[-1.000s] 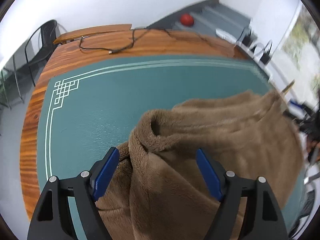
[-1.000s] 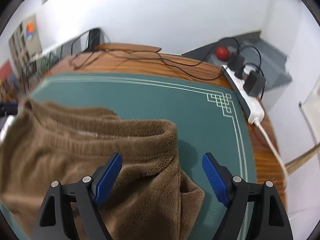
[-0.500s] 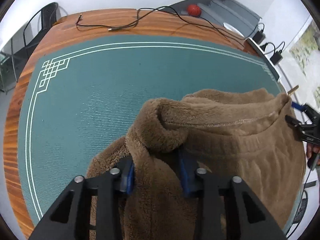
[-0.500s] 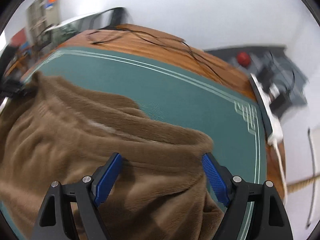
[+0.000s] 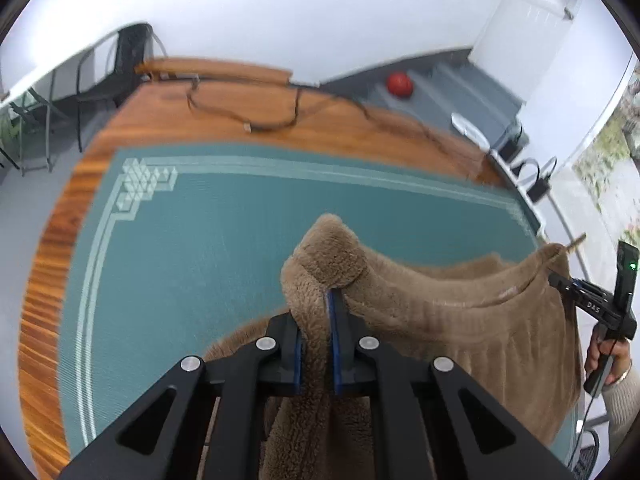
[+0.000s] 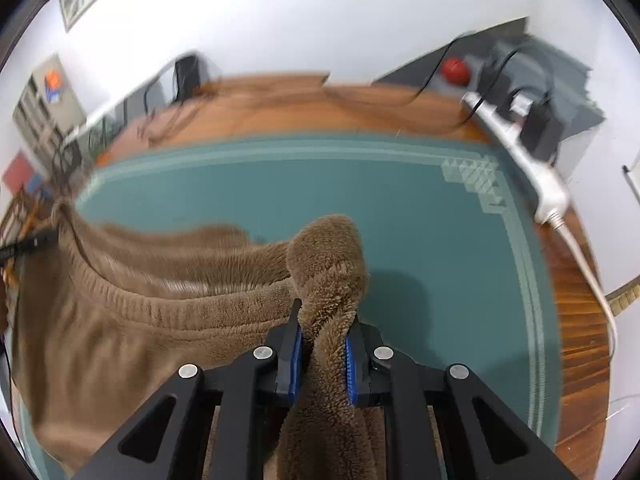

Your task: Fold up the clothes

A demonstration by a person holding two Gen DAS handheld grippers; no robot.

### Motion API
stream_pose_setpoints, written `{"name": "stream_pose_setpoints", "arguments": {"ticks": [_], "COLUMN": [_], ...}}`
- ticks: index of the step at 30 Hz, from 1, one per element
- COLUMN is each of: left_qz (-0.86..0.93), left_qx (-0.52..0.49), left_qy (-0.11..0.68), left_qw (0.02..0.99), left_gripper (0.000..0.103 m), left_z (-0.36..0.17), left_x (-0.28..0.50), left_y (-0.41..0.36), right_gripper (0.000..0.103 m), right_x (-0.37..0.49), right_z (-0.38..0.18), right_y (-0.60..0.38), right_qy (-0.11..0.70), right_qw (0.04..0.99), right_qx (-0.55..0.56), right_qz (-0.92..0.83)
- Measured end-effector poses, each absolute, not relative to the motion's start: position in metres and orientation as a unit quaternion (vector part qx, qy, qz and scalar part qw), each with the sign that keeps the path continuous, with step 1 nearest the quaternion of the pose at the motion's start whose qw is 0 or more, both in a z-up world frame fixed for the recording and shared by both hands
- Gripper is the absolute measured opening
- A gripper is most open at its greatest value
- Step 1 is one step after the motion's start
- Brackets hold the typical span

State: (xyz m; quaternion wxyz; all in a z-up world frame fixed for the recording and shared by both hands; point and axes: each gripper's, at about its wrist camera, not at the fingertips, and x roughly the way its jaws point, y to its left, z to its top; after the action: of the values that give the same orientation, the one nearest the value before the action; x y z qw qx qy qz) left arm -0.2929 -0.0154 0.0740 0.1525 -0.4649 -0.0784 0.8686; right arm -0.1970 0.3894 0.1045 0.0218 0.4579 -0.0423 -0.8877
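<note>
Fleece fills both of my claws. My left gripper (image 5: pixel 316 344) has its blue pads (image 5: pixel 333 344) pressed tight on a bunched corner of the brown fleece garment (image 5: pixel 460 320), the pile bulging up in a hump just above the jaws. My right gripper (image 6: pixel 322 360) is closing, and its blue pads (image 6: pixel 349 364) already squeeze the opposite corner of the same garment (image 6: pixel 120 320), a twisted roll of plush rising between them.

From each grip the ribbed waistband (image 6: pixel 168 306) sags in a shallow curve toward the other claw, so the cloth hangs stretched between my two hands, its lower part draping down over the green mat (image 5: pixel 192 248). In the left view I see my right hand (image 5: pixel 608 360) at the far edge, wrapped around the handle of its gripper, a pale sleeve behind it.

The mat, with its white line border and corner fret, lies on a wooden table (image 5: pixel 360 124). Dark cables (image 5: pixel 280 120) trail across the bare wood beyond it. A white power strip (image 6: pixel 532 160) with plugged adapters sits along the table's right edge. A red ball (image 5: pixel 399 85) rests on the grey floor near the wall.
</note>
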Motion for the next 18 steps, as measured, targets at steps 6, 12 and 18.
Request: {"name": "stream_pose_setpoints", "arguments": {"ticks": [6, 12, 18], "left_qz": [0.864, 0.848, 0.86], "left_qx": [-0.485, -0.525, -0.51], "left_qy": [-0.077, -0.028, 0.004], "left_qw": [0.114, 0.065, 0.023], "left_gripper": [0.012, 0.033, 0.067], "left_z": [0.059, 0.018, 0.036], "left_x": [-0.311, -0.315, -0.302], "left_y": [-0.012, -0.003, -0.01], "right_gripper": [0.017, 0.03, 0.076], "right_x": [-0.217, -0.221, -0.203], "right_z": [0.102, 0.064, 0.088], "right_y": [0.385, 0.375, 0.384], "right_qy": [-0.047, -0.023, -0.006], "right_qw": [-0.014, -0.019, -0.044], "right_qx": [0.452, 0.492, 0.464], "right_qz": [-0.891, -0.87, -0.885]}}
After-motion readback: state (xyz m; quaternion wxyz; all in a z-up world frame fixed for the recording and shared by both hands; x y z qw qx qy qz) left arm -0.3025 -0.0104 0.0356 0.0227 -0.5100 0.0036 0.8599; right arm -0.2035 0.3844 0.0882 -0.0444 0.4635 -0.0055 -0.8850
